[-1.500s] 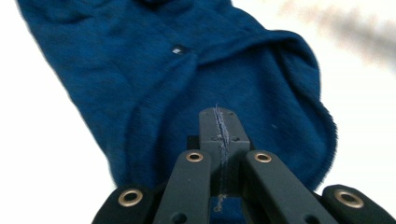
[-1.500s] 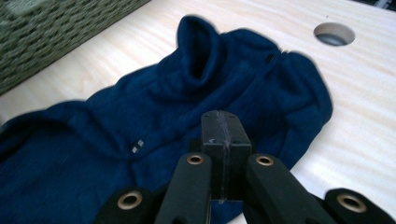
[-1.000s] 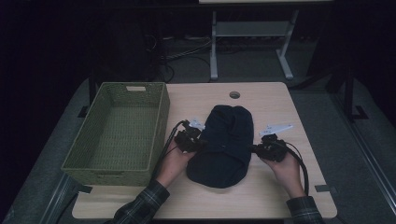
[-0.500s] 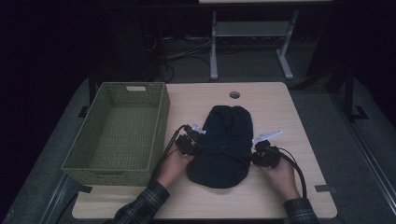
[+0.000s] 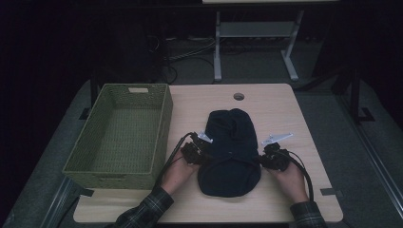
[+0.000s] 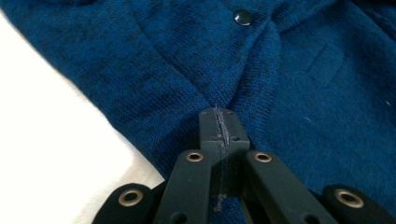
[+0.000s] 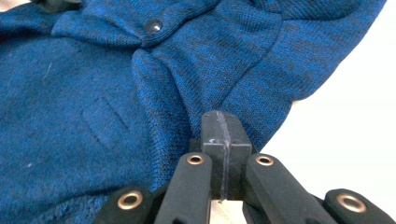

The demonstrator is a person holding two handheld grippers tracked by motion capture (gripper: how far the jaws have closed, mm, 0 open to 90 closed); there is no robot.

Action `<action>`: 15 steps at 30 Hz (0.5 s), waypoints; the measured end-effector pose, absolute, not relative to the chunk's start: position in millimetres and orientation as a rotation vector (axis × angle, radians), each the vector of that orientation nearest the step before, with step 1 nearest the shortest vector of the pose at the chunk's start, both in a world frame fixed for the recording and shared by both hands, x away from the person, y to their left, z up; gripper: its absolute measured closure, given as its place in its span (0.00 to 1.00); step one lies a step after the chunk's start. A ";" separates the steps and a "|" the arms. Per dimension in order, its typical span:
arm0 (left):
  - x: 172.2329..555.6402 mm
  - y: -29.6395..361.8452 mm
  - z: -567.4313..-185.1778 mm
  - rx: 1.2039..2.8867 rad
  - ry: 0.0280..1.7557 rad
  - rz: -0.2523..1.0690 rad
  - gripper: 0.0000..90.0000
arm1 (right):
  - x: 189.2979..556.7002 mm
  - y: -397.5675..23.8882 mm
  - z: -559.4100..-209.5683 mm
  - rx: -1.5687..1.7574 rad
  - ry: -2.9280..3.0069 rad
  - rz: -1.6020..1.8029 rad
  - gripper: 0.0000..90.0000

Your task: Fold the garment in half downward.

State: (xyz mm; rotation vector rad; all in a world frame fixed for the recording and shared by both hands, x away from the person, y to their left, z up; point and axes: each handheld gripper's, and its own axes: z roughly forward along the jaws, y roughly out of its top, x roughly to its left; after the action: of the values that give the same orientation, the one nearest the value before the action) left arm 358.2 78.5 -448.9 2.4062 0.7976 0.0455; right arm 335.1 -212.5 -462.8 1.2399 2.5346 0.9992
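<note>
High view: both grippers, left (image 5: 205, 156) and right (image 5: 263, 159), are pinching the blue knit sweater (image 5: 230, 142) tight, jaws fully closed on fabric.

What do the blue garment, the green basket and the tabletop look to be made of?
The blue garment looks like knitted yarn, perhaps wool or acrylic: fine ribbed stitches, heathered dark flecks, matte, with a glossy dark snap button. The green basket appears woven from cord or rush: a regular plaited texture on its walls, dull finish. The tabletop looks like pale wood-grain laminate, smooth, with a round cable hole.
</note>
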 end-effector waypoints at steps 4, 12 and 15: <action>352.2 77.7 -449.7 2.413 0.767 0.010 1.00 | 331.6 -214.6 -462.8 1.238 2.531 0.999 1.00; 333.0 78.2 -451.6 2.428 0.716 -0.054 1.00 | 311.5 -219.1 -462.0 1.231 2.544 0.989 1.00; 325.6 79.1 -451.3 2.441 0.694 -0.065 1.00 | 305.8 -219.3 -462.4 1.220 2.542 0.993 1.00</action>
State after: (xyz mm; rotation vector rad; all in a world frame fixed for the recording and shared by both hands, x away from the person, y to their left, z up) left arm 325.6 79.1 -451.3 2.4405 0.6937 -0.0651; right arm 305.8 -219.3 -462.4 1.2203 2.5422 0.9929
